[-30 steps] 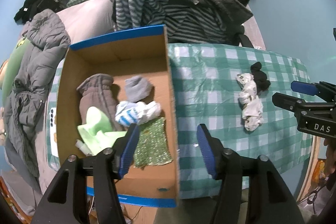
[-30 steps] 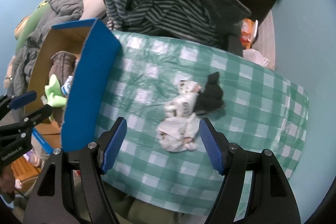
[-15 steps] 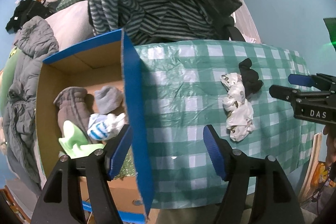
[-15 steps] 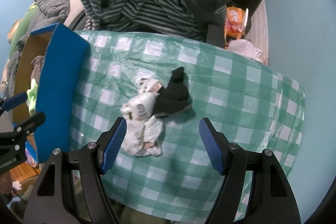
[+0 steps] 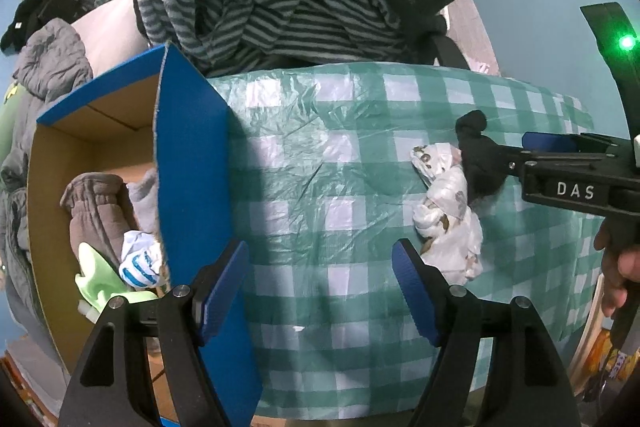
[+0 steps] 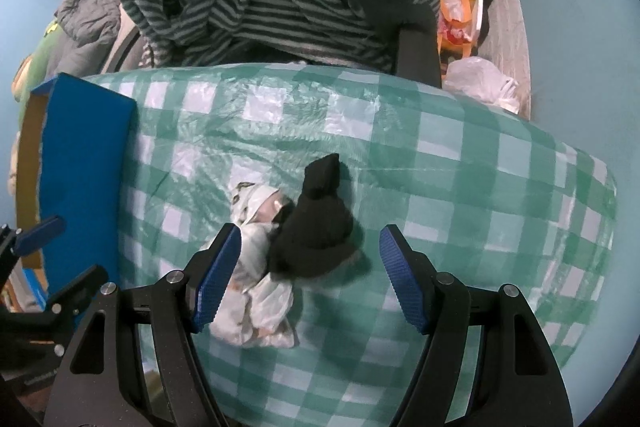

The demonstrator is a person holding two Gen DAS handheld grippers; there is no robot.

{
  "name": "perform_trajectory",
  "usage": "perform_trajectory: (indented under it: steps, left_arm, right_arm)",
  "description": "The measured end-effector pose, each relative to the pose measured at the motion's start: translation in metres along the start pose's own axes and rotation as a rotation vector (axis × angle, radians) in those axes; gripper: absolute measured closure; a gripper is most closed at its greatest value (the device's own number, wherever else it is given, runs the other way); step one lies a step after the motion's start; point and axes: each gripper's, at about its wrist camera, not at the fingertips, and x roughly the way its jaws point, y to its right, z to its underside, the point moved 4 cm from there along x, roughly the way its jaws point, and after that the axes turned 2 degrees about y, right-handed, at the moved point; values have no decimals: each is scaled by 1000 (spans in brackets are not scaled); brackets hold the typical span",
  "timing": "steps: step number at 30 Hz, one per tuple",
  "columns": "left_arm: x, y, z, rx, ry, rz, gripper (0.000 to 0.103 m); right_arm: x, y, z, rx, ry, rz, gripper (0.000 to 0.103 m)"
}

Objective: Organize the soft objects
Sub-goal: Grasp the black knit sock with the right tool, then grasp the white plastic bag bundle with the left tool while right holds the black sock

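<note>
Both grippers' fingers gape wide: right gripper (image 6: 310, 275) straddles the black sock (image 6: 316, 231), left gripper (image 5: 320, 287) above the table (image 5: 320, 187)

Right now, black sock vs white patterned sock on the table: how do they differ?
The black sock is plain and dark; the white sock is pale with brownish print. The black sock lies partly on top of the white sock. The black sock sits between the right tool's open fingers; the white sock lies toward the box. Both are crumpled on the tablecloth.

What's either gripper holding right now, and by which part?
Nothing. The right gripper is open around the black sock without clamping it; the left gripper is open over the tablecloth.
</note>
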Motion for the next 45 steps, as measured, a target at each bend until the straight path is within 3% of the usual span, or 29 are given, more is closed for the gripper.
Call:
perform_trajectory:
  steps: [8, 9, 12, 16, 35, 45]
  left_arm:
    - [6, 5, -3, -32, -23, 23, 27]
    - [7, 6, -3, -32, -24, 25, 27]
    - [8, 12, -4, -28, -30, 38, 27]
    - [8, 22, -5, -19, -33, 59, 26]
    - [46, 74, -9, -28, -138, 168, 23]
    - [78, 89, -7, -66, -195, 158, 23]
  right_arm:
    - [20, 3, 3, -10, -19, -1, 31]
    - [21, 4, 3, -13, -21, 1, 33]
    - [24, 8, 9, -12, -28, -3, 54]
    - [21, 15, 17, -19, -23, 4, 60]
    - [-10, 66, 81, 9, -28, 74, 60]
    - [-13, 79, 101, 28, -37, 72, 60]
